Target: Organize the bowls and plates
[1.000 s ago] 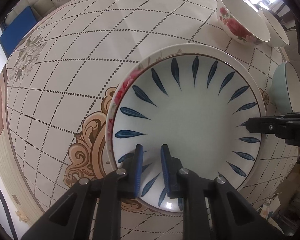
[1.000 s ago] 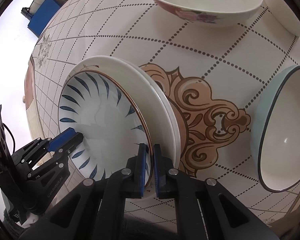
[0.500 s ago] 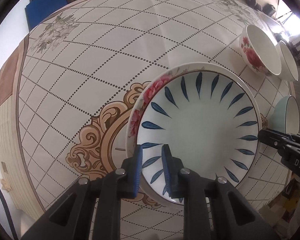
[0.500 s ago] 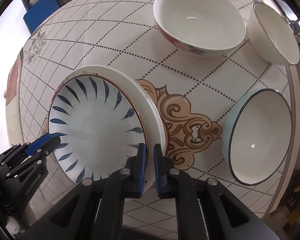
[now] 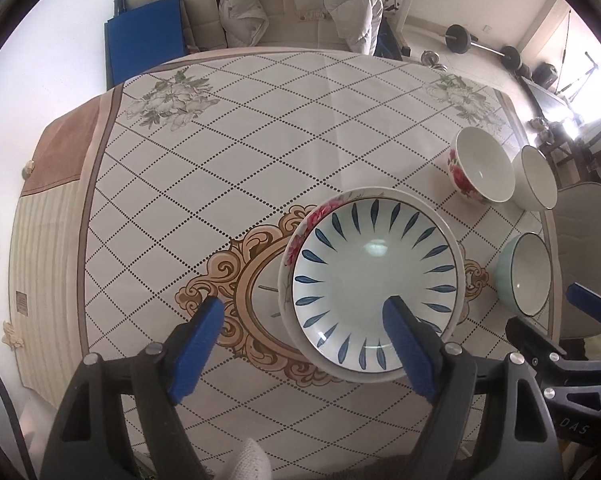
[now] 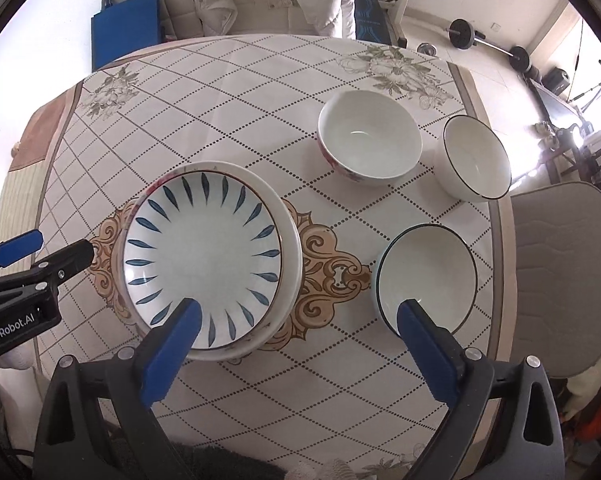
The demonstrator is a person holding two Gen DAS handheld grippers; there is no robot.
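A white plate with blue leaf strokes [image 5: 374, 280] [image 6: 204, 256] lies stacked on a plate with a red flower rim [image 5: 300, 236] in the middle of the table. High above its left edge hangs my left gripper [image 5: 303, 303] [image 6: 48, 248], jaws opening, nothing between them. My right gripper [image 6: 299, 306] [image 5: 548, 312] hangs above the stack's right edge, jaws also opening and empty. To the right stand a flowered bowl [image 5: 482, 168] [image 6: 370, 144], a white dark-rimmed bowl [image 5: 536, 178] [image 6: 476, 158] and a pale green bowl [image 5: 524, 276] [image 6: 426, 276].
A checked tablecloth [image 5: 220, 160] covers the table. At the far side stands a chair with a white padded jacket [image 5: 300, 0] beside a blue mat [image 5: 144, 36]. A grey chair seat [image 6: 564, 272] is at the table's right edge. Barbells [image 5: 460, 36] lie on the floor.
Both grippers were shut on the blue-leaf plate's rim. They have let go, opened wide and risen well above the table. The plate now rests on the flowered plate.
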